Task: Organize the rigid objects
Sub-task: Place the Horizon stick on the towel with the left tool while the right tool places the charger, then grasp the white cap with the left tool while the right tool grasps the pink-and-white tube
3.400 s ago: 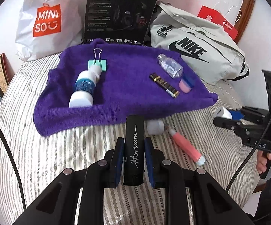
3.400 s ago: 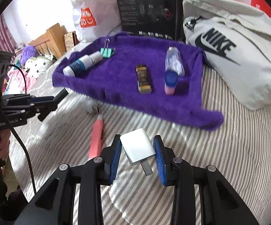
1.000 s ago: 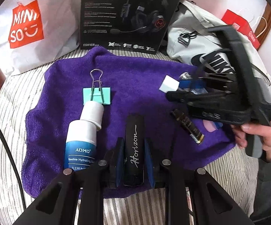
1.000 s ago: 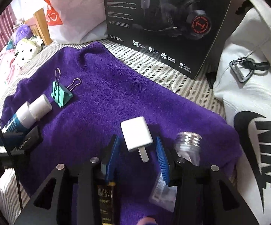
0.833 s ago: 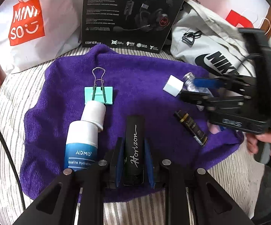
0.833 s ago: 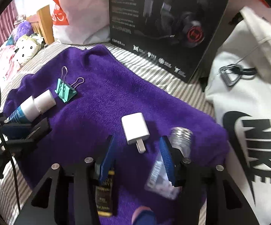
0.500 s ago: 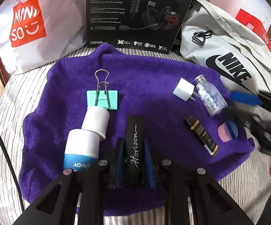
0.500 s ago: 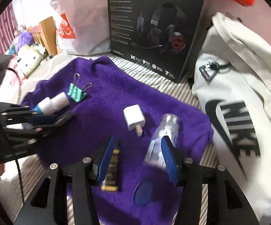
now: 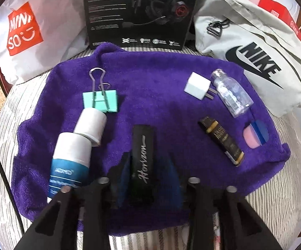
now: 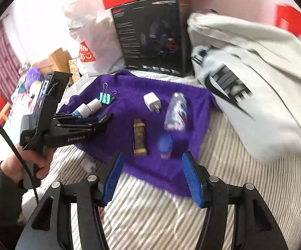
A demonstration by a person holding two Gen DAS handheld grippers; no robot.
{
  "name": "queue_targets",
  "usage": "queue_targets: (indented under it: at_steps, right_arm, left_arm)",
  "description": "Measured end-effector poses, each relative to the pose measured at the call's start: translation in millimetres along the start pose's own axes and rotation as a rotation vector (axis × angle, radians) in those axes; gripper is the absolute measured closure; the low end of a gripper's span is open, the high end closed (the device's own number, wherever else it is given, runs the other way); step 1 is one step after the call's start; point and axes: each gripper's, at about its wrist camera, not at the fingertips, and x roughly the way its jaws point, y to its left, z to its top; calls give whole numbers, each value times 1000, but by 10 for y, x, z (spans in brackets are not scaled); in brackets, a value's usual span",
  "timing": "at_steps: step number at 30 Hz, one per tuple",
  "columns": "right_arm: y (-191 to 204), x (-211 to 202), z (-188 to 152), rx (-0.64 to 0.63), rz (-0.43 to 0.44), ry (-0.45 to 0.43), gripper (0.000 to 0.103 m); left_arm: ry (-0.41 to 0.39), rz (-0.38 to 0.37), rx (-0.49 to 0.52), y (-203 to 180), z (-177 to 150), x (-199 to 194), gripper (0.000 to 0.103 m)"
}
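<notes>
1. Striped bed [image 9: 25, 104] carries a fuzzy purple towel [image 9: 154, 79].
2. Left gripper [image 9: 148, 179] fingers are opening around the flat black case [image 9: 143, 158] on the towel's near edge.
3. Right gripper [image 10: 152, 179] fingers are opening, empty, nearer than the towel; white charger [image 9: 197, 85] lies mid-towel beside a clear bottle [image 9: 231, 92].

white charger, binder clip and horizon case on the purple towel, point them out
white charger [image 9: 196, 85], left wrist view, top face
binder clip [image 9: 100, 100], left wrist view, green body
horizon case [image 9: 143, 143], left wrist view, lettered top

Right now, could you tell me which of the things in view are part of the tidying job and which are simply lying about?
Part of the job:
- purple towel
- black Horizon case, between the opening left gripper jaws
- white charger plug
- clear bottle
- binder clip
- lotion tube
- gold-trimmed tube

Lying about:
- headset box
- Nike bag
- Miniso bag
</notes>
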Motion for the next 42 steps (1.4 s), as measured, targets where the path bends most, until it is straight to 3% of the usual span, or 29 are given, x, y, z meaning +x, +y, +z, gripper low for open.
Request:
queue_targets:
  at_steps: [2, 8, 12, 14, 18, 21, 23, 25, 27, 34, 38, 42]
  right_arm:
    - [-51, -105, -124, 46, 12, -9, 45]
    - [-73, -386, -376, 110, 0, -38, 45]
    - [-67, -542, -552, 144, -18, -41, 45]
    - [-56, -613, -647, 170, -8, -45, 45]
    - [-41, -709, -806, 228, 18, -67, 45]
    - [-9, -712, -876, 251, 32, -69, 45]
    - [27, -718, -923, 247, 58, -61, 45]
    - [55, -727, -956, 240, 48, -56, 45]
    - [64, -745, -987, 237, 41, -51, 45]
    - [32, -702, -1063, 255, 40, -22, 45]
    - [89, -599, -1066, 239, 25, 9, 45]
    - [197, -504, -1039, 210, 36, 31, 45]
  left_arm:
    - [13, -18, -1, -43, -18, -8, 49]
    - [-55, -30, -40, -45, -147, -373, 49]
    - [-122, -47, -15, -157, -455, -752, 49]
    - [-103, -85, 0, -214, -587, -798, 49]
    - [-84, -62, 4, -309, -756, -692, 49]
    - [-70, -91, -45, -299, -753, -588, 49]
    - [-67, -49, -52, -344, -769, -526, 49]
    - [-39, -16, -38, -373, -774, -430, 49]
    - [-27, -30, -42, -378, -776, -361, 49]
    - [-38, -9, -32, -444, -738, -327, 50]
    - [-32, -29, -19, -466, -757, -342, 68]
    - [-39, -36, -5, -442, -796, -359, 68]
